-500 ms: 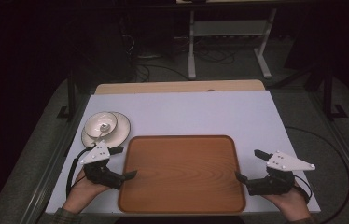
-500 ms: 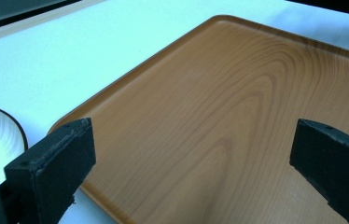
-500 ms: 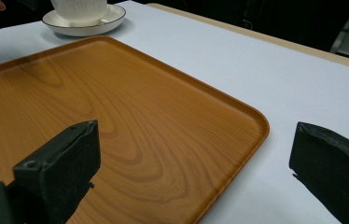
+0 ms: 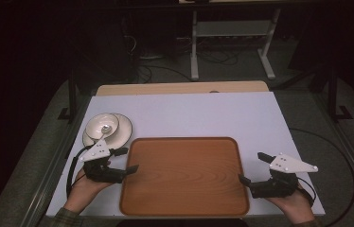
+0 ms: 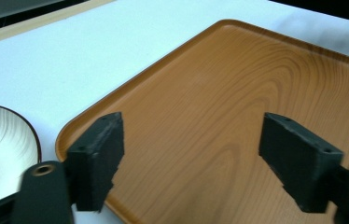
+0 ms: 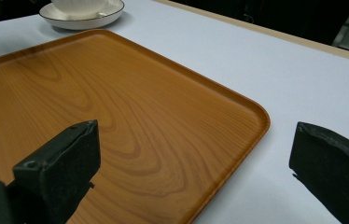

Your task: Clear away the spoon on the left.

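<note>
From above, the wooden tray (image 4: 184,177) lies on the white table (image 4: 203,113) between the left gripper (image 4: 128,161) and right gripper (image 4: 251,168) — both released. Left gripper view: jaws spread over the tray's corner. Right gripper view: jaws straddle its rim, a bowl (image 6: 83,5) beyond.

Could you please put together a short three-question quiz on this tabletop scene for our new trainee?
1. True or false: the wooden tray carries a cup.
2. Which tool is nearer the stacked dishes: A) left tool, B) right tool?
3. How do the left tool's jaws stand in its own view?

Key
1. False: the tray is bare.
2. A: the dishes sit on the white table just beyond the left tool.
3. Open, wide apart, over the tray's corner with nothing between them.
</note>
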